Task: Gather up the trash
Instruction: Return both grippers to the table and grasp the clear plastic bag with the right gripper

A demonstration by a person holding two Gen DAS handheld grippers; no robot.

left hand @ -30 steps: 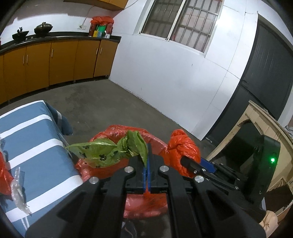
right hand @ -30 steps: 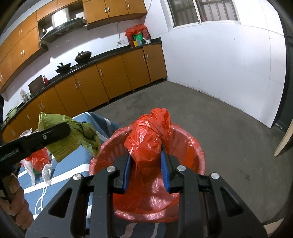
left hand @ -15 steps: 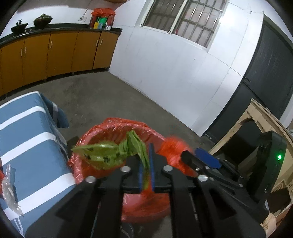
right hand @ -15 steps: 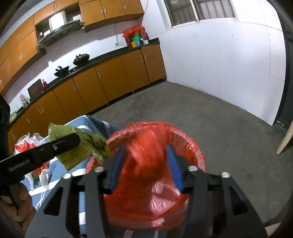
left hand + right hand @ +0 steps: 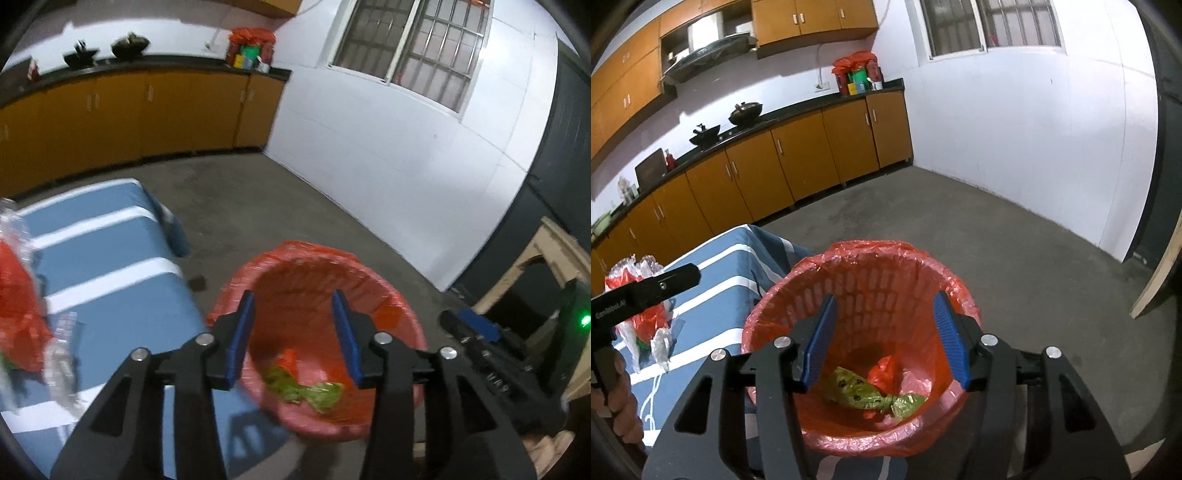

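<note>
A round bin lined with a red plastic bag [image 5: 945,280] stands on the floor beside the table; it also shows in the left wrist view [image 5: 388,295]. A green knotted bag [image 5: 864,393] and a red knotted bag [image 5: 886,373] lie at its bottom; the green bag also shows in the left wrist view [image 5: 314,391]. My left gripper [image 5: 293,334] is open and empty above the bin. My right gripper [image 5: 886,339] is open and empty above the bin. More trash, a red bag with clear plastic [image 5: 646,321], lies on the table.
The table has a blue cloth with white stripes [image 5: 110,266]. Orange kitchen cabinets [image 5: 798,162] line the far wall. A cardboard piece [image 5: 546,251] leans at the right by a dark door. Grey floor lies beyond the bin.
Both grippers have opened. The green bag dropped from the left gripper and the red bag from the right gripper into the bin.
</note>
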